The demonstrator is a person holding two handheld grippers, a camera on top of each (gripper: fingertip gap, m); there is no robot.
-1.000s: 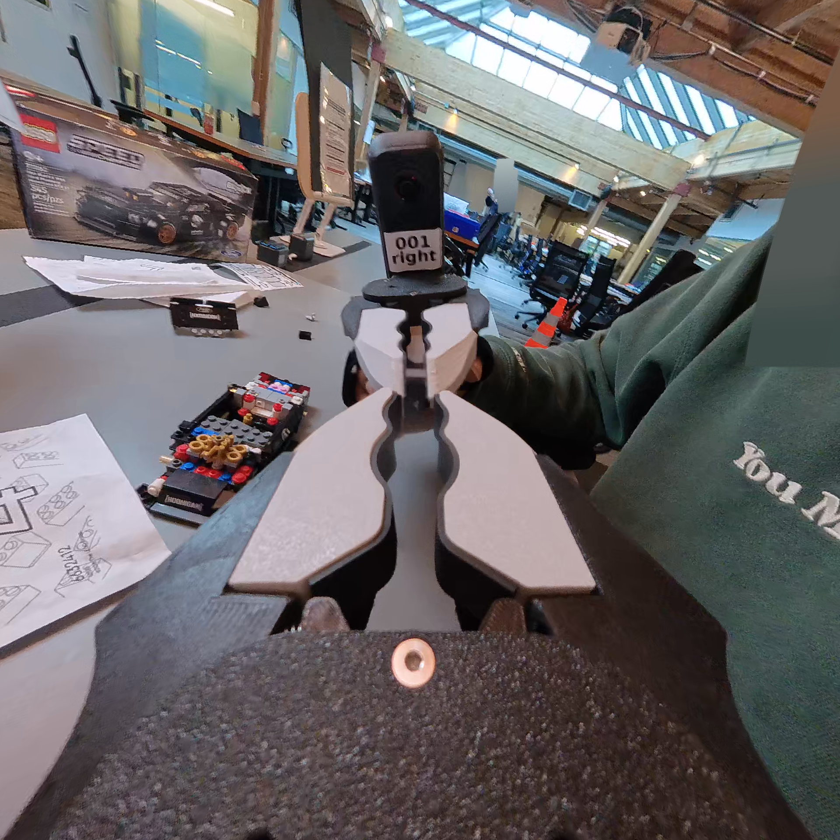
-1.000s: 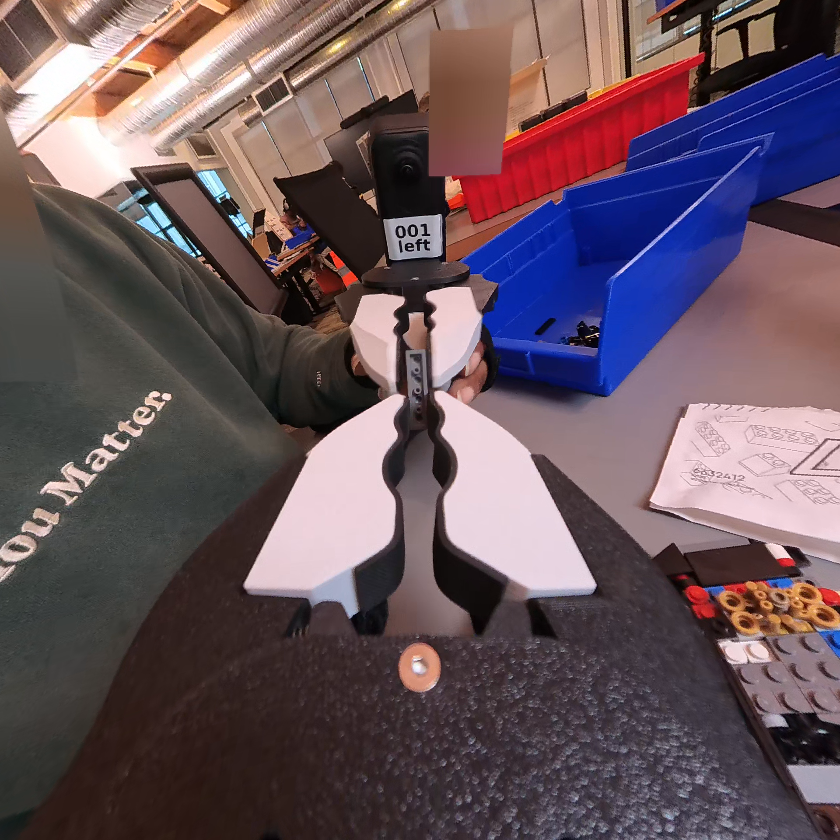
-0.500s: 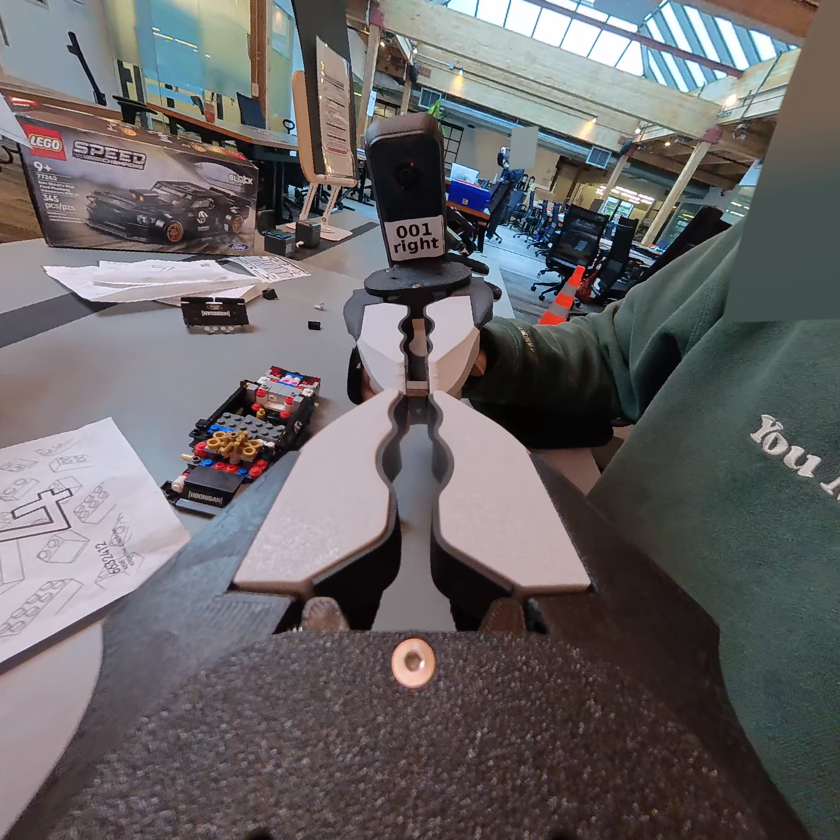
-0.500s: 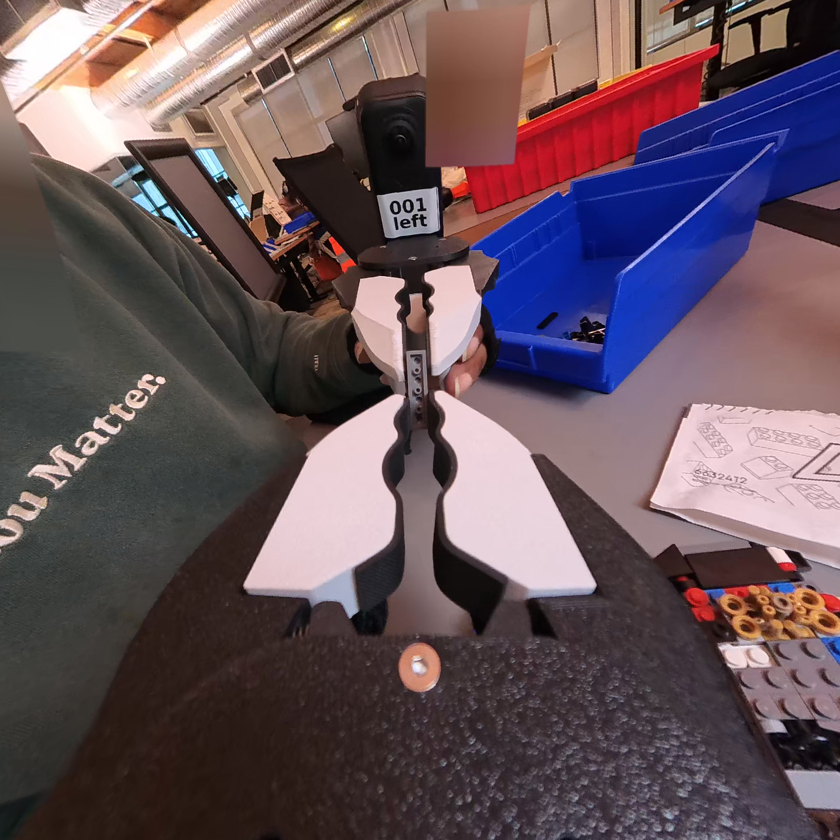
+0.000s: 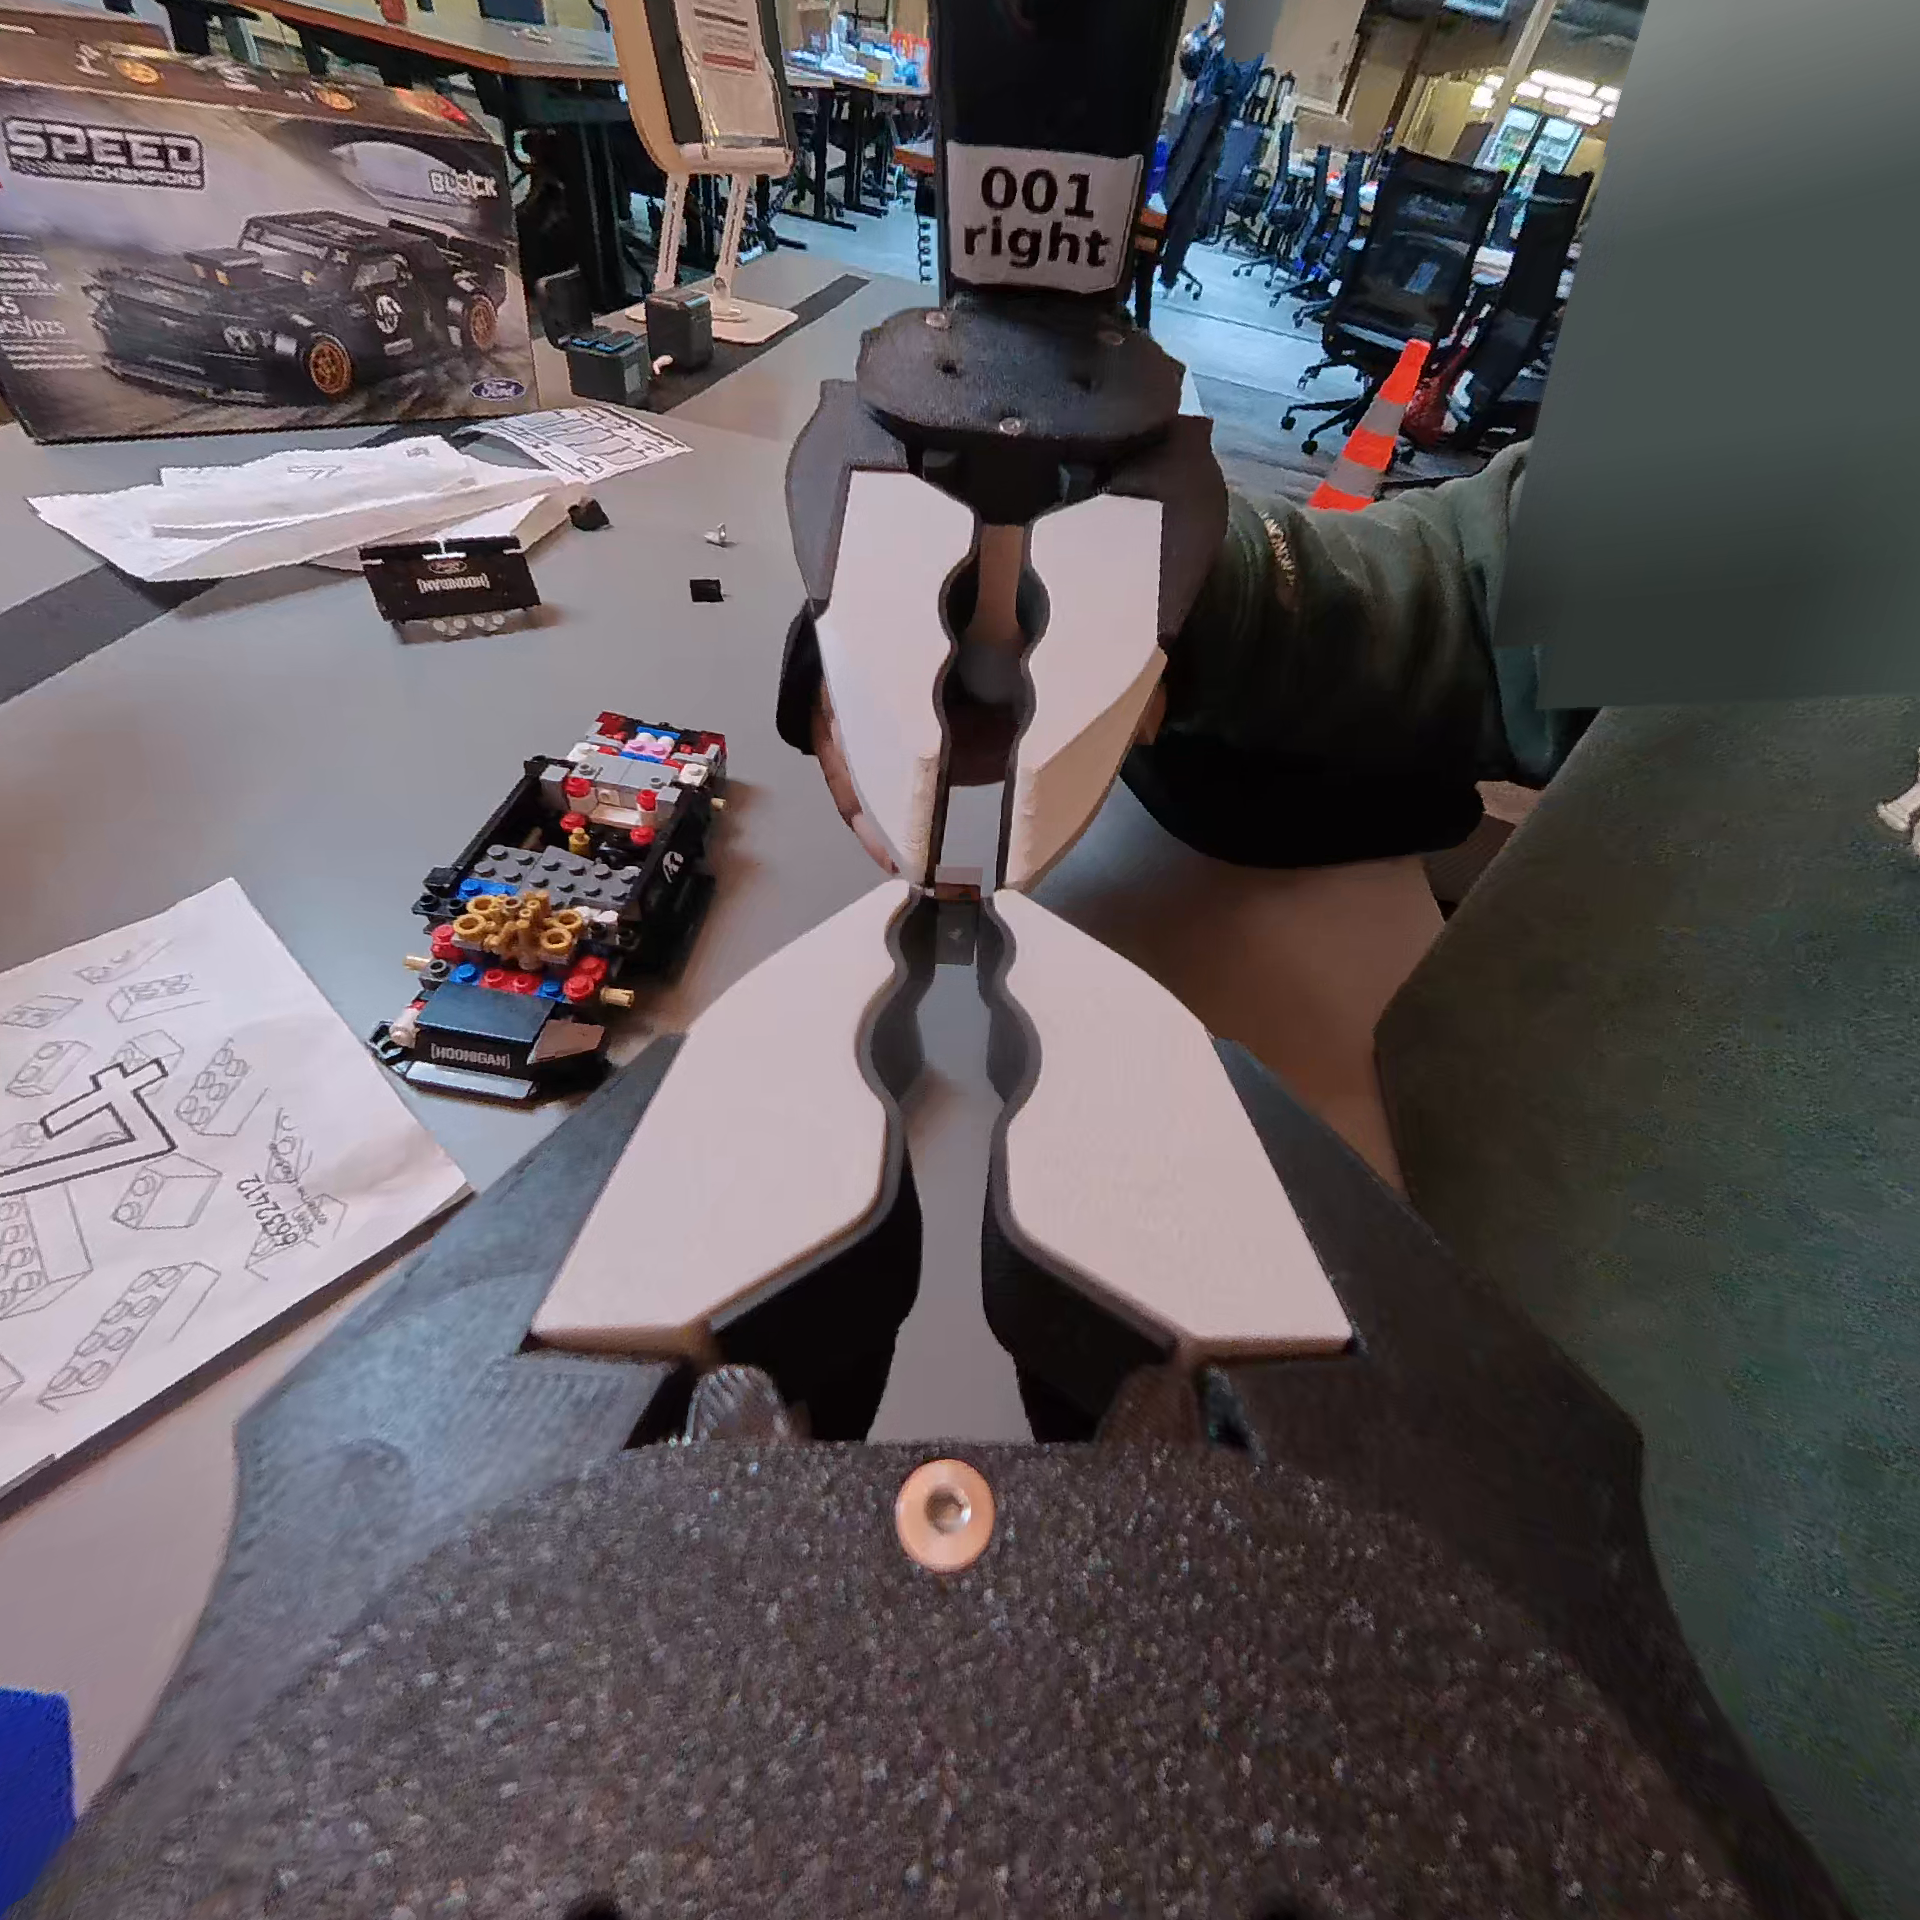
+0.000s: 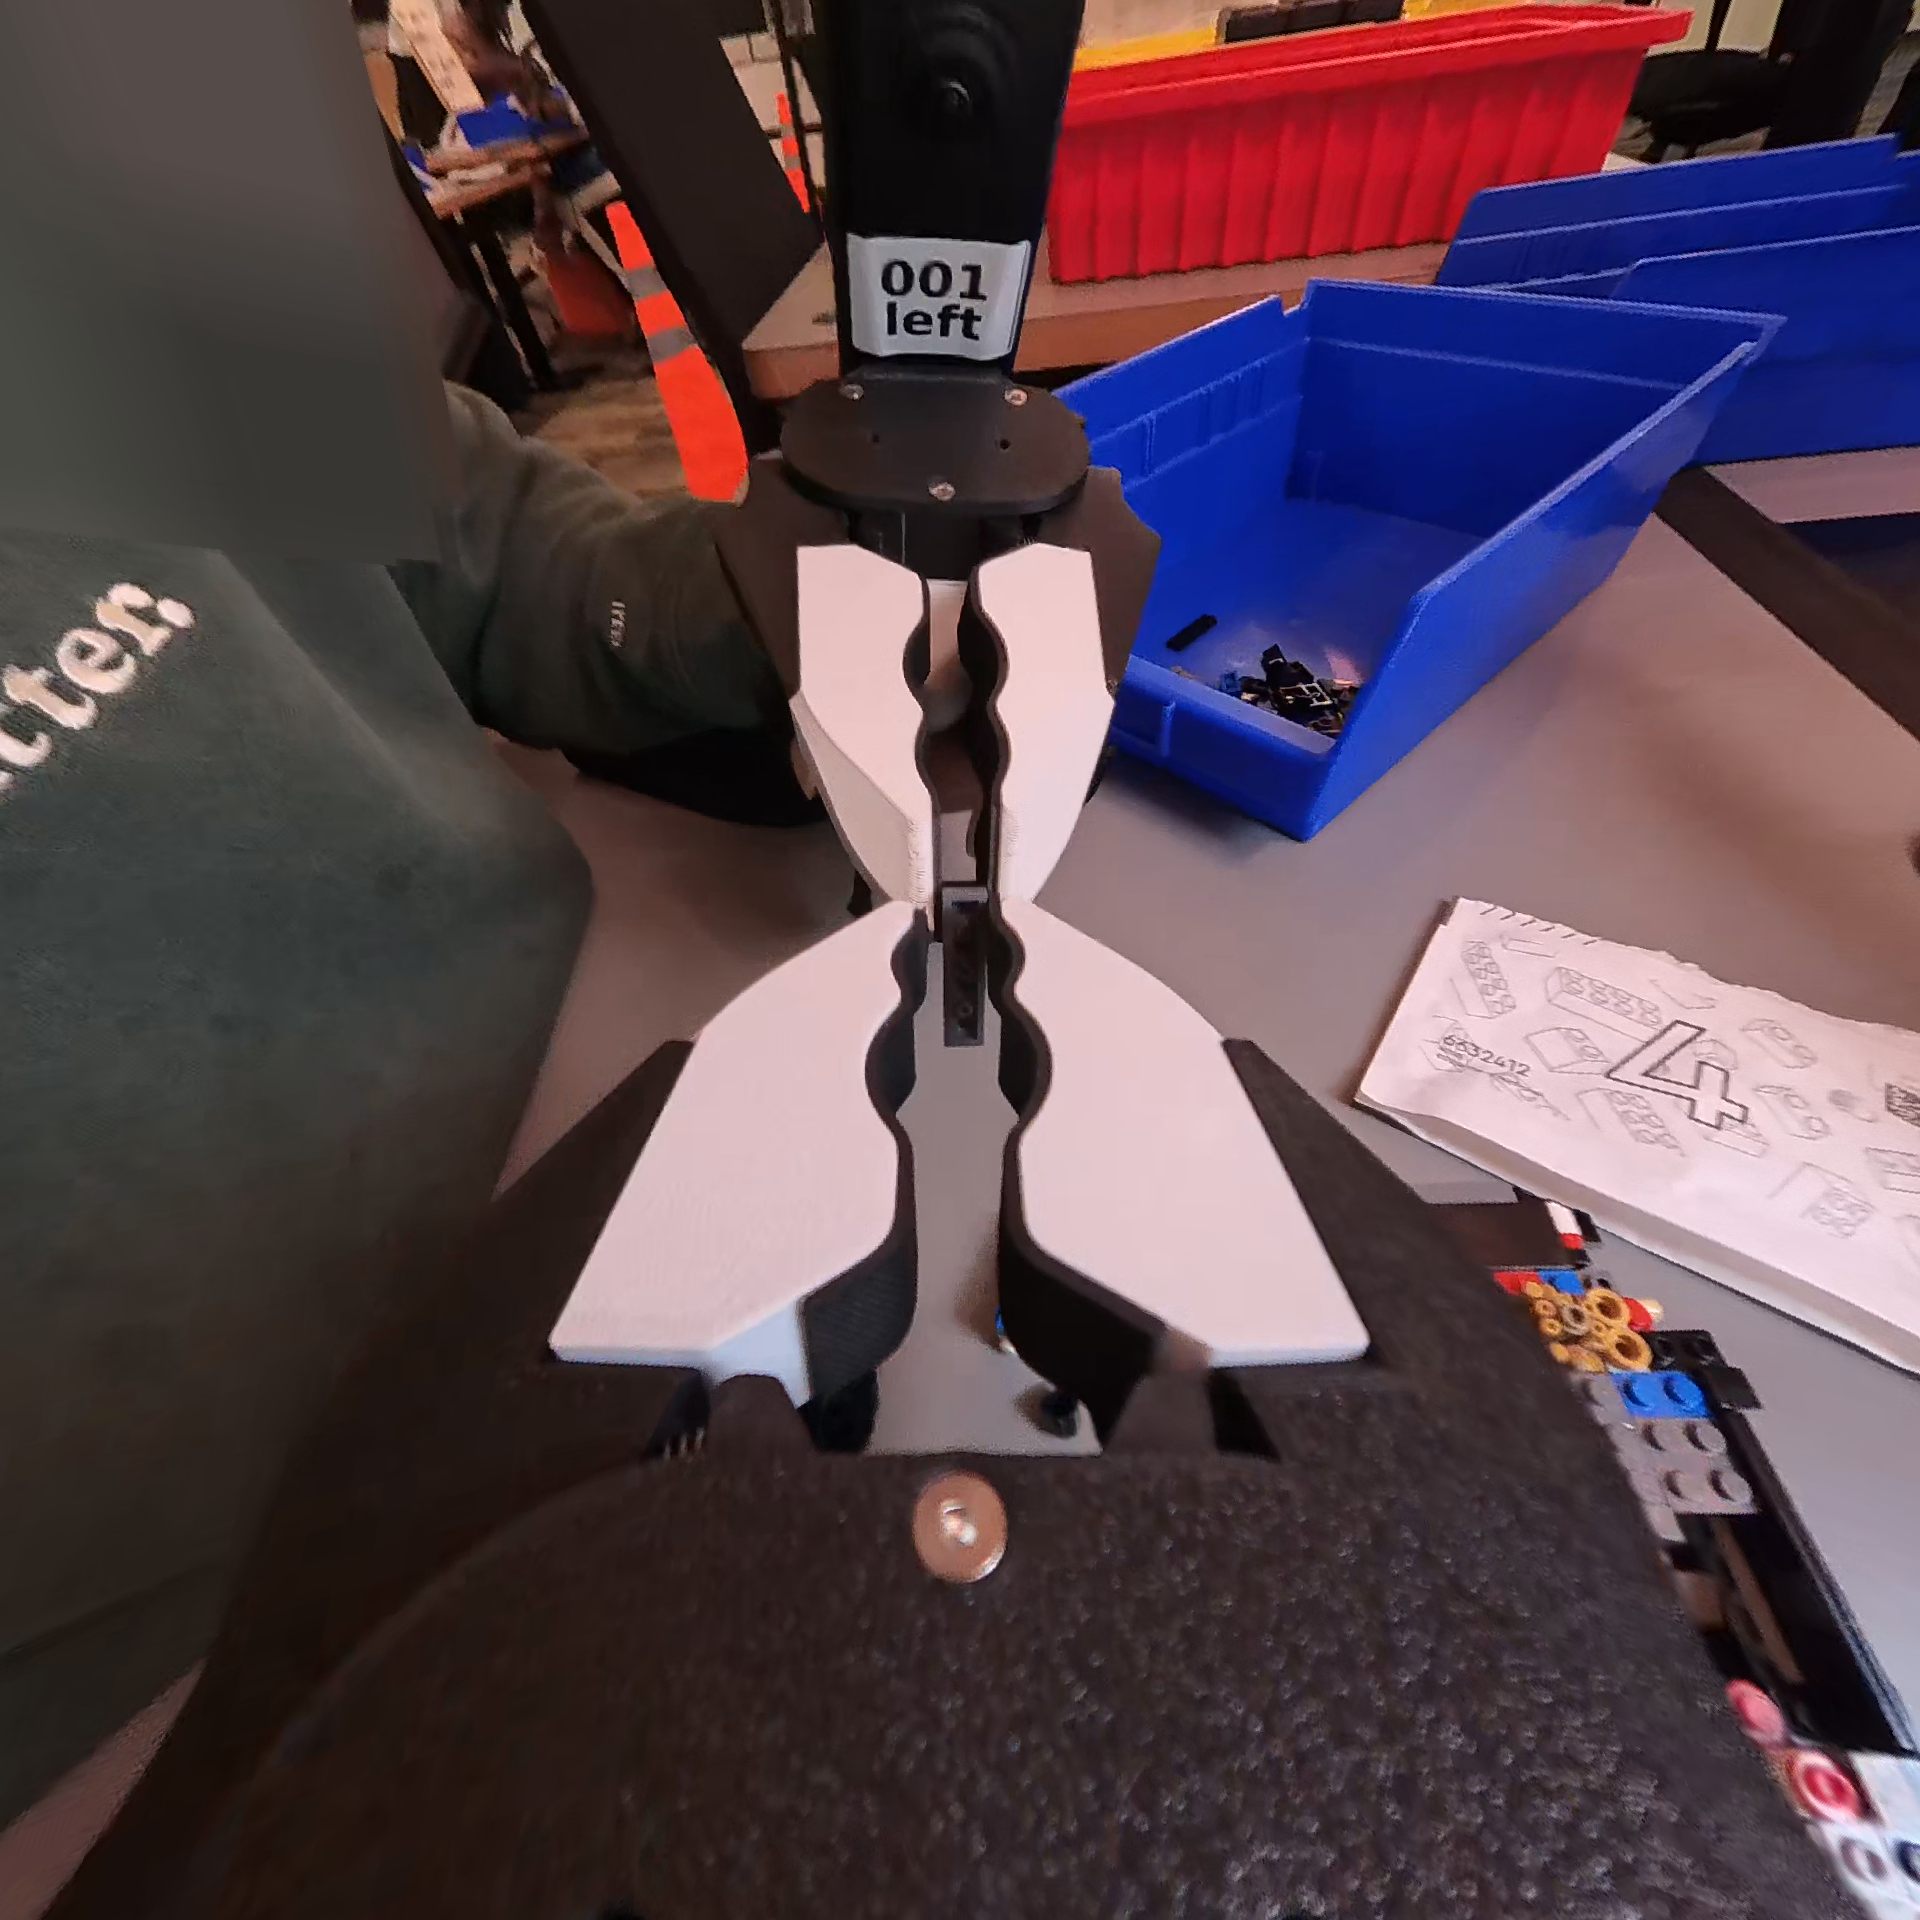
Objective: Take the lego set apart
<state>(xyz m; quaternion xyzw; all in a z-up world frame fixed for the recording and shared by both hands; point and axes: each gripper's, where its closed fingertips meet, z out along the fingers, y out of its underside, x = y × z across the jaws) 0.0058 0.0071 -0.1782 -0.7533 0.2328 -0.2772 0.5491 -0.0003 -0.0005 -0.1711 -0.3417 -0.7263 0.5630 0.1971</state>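
The grey worktop (image 5: 260,727) carries the blue bin (image 6: 1455,499) and the partly stripped lego set (image 5: 551,914), which lies left of both tools and untouched. Above the worktop, the left hand-held gripper (image 5: 954,925) and right hand-held gripper (image 6: 964,935) meet tip to tip, both pinching one small black plate (image 6: 964,977). Current step, as judged: separating or handing over this detached piece. Next move likely calls for one tool to let go, then a drop into the bin.
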